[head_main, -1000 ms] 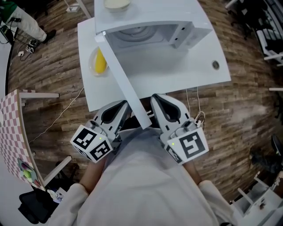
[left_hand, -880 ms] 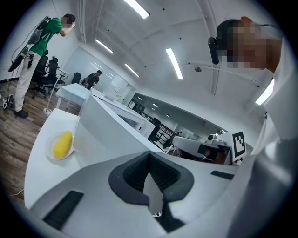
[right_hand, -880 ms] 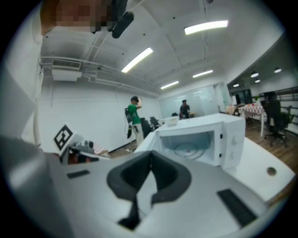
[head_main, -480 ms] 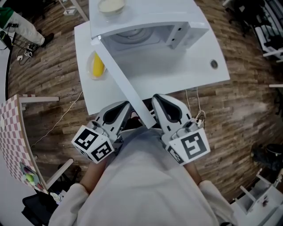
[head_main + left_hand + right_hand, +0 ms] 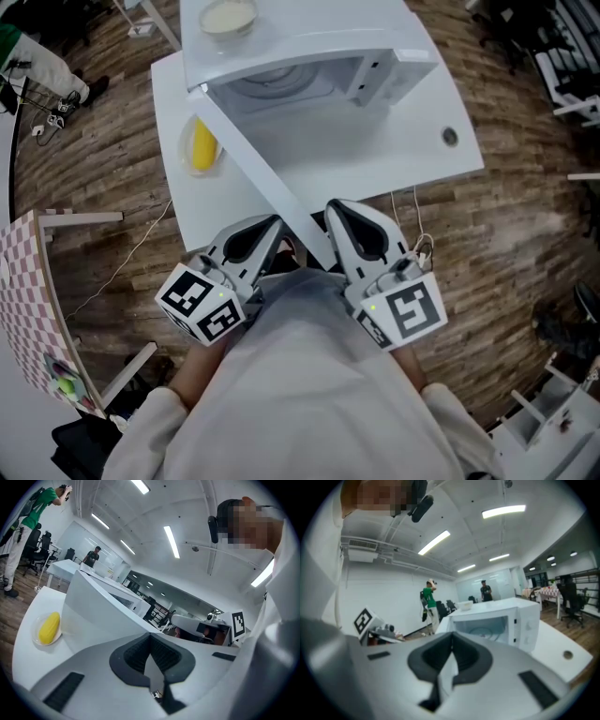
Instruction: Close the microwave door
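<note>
A yellow corn-like piece point(image 5: 202, 145) lies on a small plate at the white table's point(image 5: 417, 155) nine o'clock side, just left of the microwave door point(image 5: 258, 173), as a person readies to shut the oven. The left gripper point(image 5: 272, 223), fingers pressed together and holding nothing, rests at the seven o'clock side of the door's free end, close against its outer face, though contact cannot be confirmed. The door stands wide open, running from its hinge at the microwave's point(image 5: 300, 42) front left corner down toward six o'clock, its free end passing between the two tools. The right gripper point(image 5: 334, 208), jaws likewise closed and empty, sits on the door's five o'clock side, facing the open cavity with its glass turntable point(image 5: 281, 80). By the look of it, the closing push is only starting; the next move calls for the left gripper to sweep the door toward one o'clock while the right clears out of its path.
</note>
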### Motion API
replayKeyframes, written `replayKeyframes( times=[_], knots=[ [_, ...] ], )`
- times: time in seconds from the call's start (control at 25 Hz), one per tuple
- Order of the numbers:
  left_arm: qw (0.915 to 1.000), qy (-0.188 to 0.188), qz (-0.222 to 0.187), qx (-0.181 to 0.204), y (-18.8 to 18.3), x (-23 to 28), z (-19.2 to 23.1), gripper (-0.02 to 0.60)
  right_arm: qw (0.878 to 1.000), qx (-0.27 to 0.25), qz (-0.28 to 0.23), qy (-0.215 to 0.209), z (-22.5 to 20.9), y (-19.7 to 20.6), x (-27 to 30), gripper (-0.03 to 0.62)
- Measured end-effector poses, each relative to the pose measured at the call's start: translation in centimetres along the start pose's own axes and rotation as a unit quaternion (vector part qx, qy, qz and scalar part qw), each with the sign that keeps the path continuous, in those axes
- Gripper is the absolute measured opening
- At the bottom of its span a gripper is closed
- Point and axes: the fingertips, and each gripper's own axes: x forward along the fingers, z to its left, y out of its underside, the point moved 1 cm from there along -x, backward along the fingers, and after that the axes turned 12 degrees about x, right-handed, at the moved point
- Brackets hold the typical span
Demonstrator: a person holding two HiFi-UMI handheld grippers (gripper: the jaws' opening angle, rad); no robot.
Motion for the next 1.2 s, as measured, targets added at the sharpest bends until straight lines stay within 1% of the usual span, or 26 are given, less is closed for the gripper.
replayKeyframes(
  times=[0.44, 1.2],
  knots=[
    [0.9997, 0.024, 0.008, 0.002, -0.3, 1.7, -0.3, 0.017, 1.000, 0.008, -0.008, 0.019, -1.6, -0.9, -0.1, 0.023],
    [0.9991, 0.041, 0.004, -0.006, -0.6, 3.5, -0.2, 0.017, 0.999, 0.022, -0.017, 0.038, -3.3, -1.5, -0.3, 0.023]
  ],
)
